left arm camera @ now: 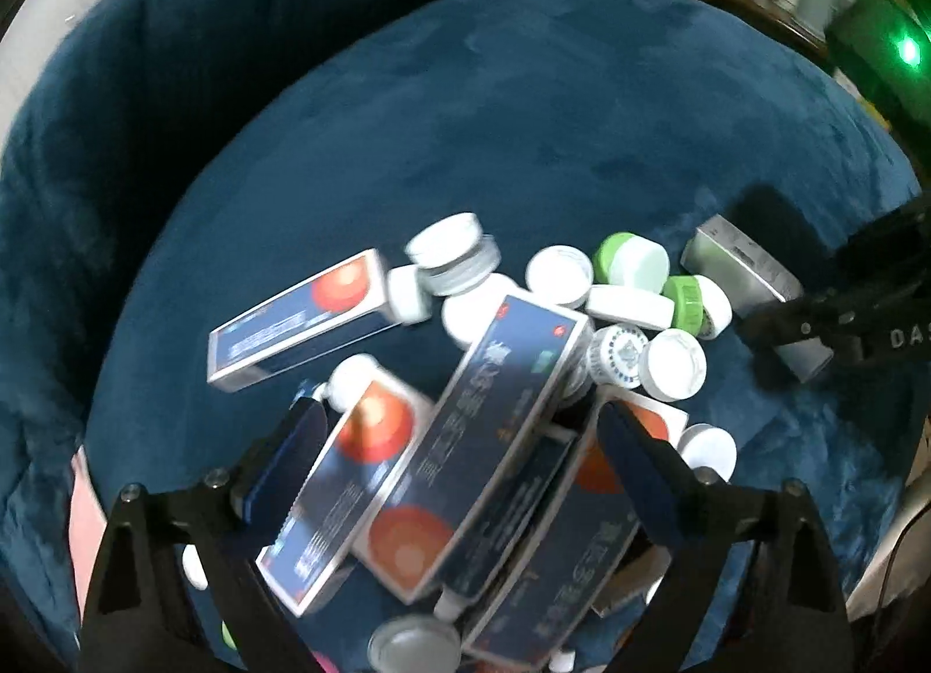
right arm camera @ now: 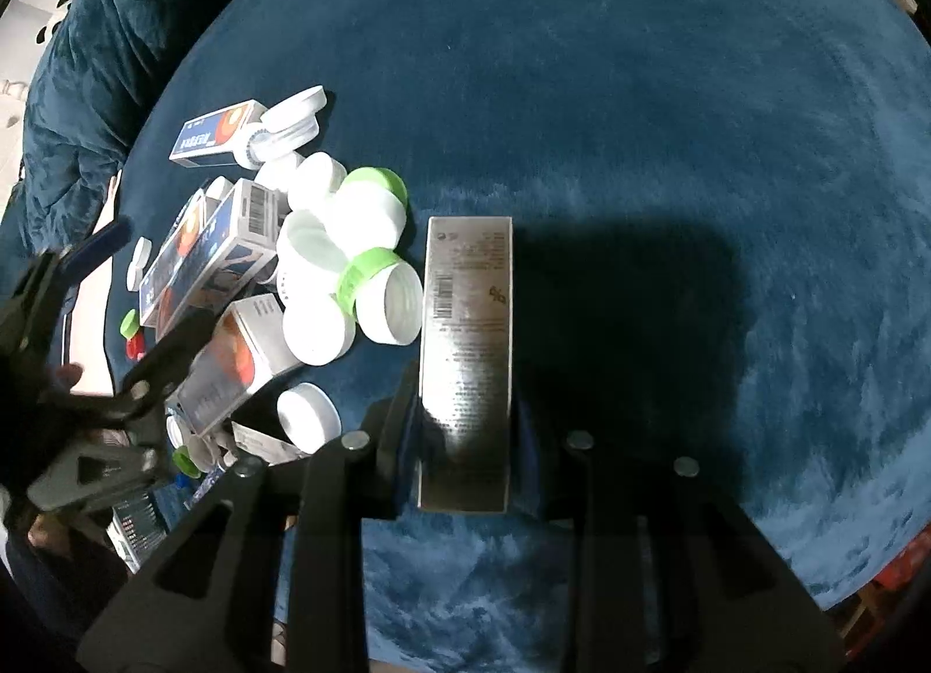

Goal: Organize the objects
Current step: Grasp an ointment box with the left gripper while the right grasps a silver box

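The right tool point(right arm camera: 465, 411) is closed on a long silver box point(right arm camera: 467, 347). It holds the box near one end, so most of the box sticks out over the bare blue cushion point(right arm camera: 669, 120). That looks like a way to carry the box away from the mess and give it its own spot.

The left tool point(left arm camera: 459, 428) is open wide. It holds nothing. Its two fingers point(left arm camera: 628, 452) sit on each side of a heap of blue boxes with orange dots point(left arm camera: 500, 411). The wide gap is likely there so a box can fit between them.

The rest of the pile lies beside the silver box, on its left in the right wrist view. There are white jars point(right arm camera: 317, 333), jars with green bands point(right arm camera: 384, 289) and loose white lids point(right arm camera: 308, 417), all touching or leaning on each other. Nothing there looks sorted yet. Most of the job seems still to do.
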`<move>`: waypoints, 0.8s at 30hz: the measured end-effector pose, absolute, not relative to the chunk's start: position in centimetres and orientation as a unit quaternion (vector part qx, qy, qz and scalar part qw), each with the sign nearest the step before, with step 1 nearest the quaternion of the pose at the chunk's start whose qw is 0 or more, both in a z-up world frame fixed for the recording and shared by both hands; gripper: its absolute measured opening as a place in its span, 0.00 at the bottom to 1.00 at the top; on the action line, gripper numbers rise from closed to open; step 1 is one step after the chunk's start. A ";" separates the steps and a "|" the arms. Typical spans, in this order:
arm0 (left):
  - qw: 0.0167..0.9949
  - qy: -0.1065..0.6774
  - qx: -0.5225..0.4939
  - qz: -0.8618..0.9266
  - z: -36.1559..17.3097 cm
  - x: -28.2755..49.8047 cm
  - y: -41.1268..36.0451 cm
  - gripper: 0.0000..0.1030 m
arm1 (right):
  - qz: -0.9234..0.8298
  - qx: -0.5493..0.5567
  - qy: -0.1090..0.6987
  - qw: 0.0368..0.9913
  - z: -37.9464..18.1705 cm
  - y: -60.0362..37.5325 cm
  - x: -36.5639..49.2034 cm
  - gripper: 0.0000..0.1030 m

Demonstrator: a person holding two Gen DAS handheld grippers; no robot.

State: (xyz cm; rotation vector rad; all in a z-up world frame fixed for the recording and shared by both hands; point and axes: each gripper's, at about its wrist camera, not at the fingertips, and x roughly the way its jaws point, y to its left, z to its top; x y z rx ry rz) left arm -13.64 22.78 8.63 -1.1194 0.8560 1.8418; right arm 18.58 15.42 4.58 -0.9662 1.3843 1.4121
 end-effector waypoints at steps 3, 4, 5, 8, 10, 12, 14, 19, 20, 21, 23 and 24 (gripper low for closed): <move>0.425 0.312 -0.469 0.709 7.8 -14.0 22.7 0.71 | 0.573 -0.391 0.561 0.451 4.5 15.5 18.7 0.30; 0.427 0.295 -0.478 0.708 7.8 -14.2 22.5 0.51 | 0.574 -0.391 0.560 0.452 4.5 15.6 18.6 0.30; 0.425 0.281 -0.484 0.711 7.8 -14.4 22.2 0.50 | 0.574 -0.391 0.560 0.452 4.5 15.6 18.6 0.30; 0.414 0.254 -0.495 0.721 8.0 -14.1 21.3 0.48 | 0.579 -0.391 0.555 0.451 4.4 15.8 18.4 0.29; 0.413 0.242 -0.497 0.723 8.2 -13.7 21.0 0.46 | 0.585 -0.389 0.550 0.452 4.7 15.6 18.4 0.28; 0.409 0.236 -0.499 0.727 8.0 -13.5 20.7 0.47 | 0.586 -0.390 0.547 0.452 4.8 15.6 18.3 0.28; 0.405 0.233 -0.507 0.724 7.6 -13.8 20.7 0.52 | 0.582 -0.395 0.550 0.451 4.5 15.7 18.2 0.30; 0.396 0.208 -0.528 0.722 7.4 -14.7 20.6 0.43 | 0.585 -0.401 0.543 0.450 4.4 15.7 17.9 0.28; 0.393 0.211 -0.524 0.725 7.6 -14.5 20.4 0.37 | 0.589 -0.396 0.543 0.449 4.6 15.7 18.1 0.28; 0.390 0.214 -0.520 0.729 7.8 -14.2 20.2 0.33 | 0.592 -0.388 0.546 0.448 4.8 15.6 18.3 0.28; 0.384 0.211 -0.517 0.736 8.2 -13.9 19.7 0.27 | 0.598 -0.376 0.549 0.447 5.4 15.3 18.6 0.28; 0.382 0.205 -0.515 0.740 8.6 -13.7 19.3 0.27 | 0.600 -0.372 0.547 0.449 5.8 15.2 18.7 0.28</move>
